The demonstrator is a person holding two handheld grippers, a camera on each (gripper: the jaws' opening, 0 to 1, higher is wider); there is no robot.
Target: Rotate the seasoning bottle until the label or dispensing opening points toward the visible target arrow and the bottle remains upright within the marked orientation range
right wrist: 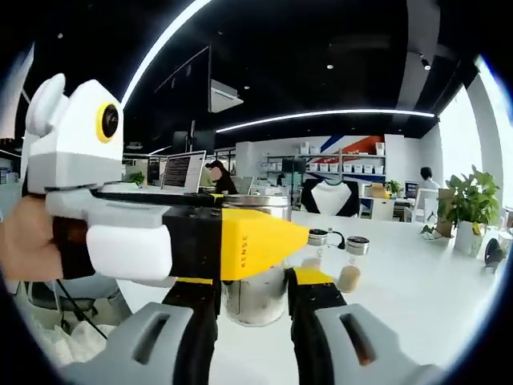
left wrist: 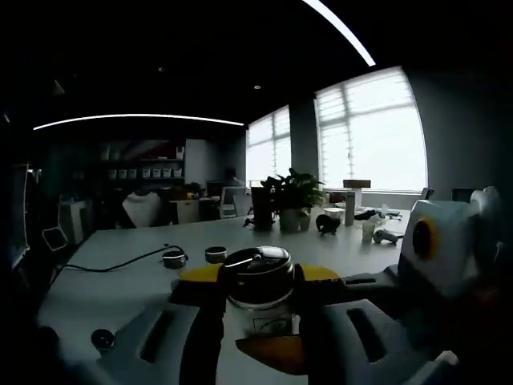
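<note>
Left gripper fingers clamped on seasoning bottle, upright on surface. Right gripper fingers flanking bottle; contact unclear. No target arrow visible; alignment unconfirmed, turning probably remaining. Two small jars farther right.
</note>
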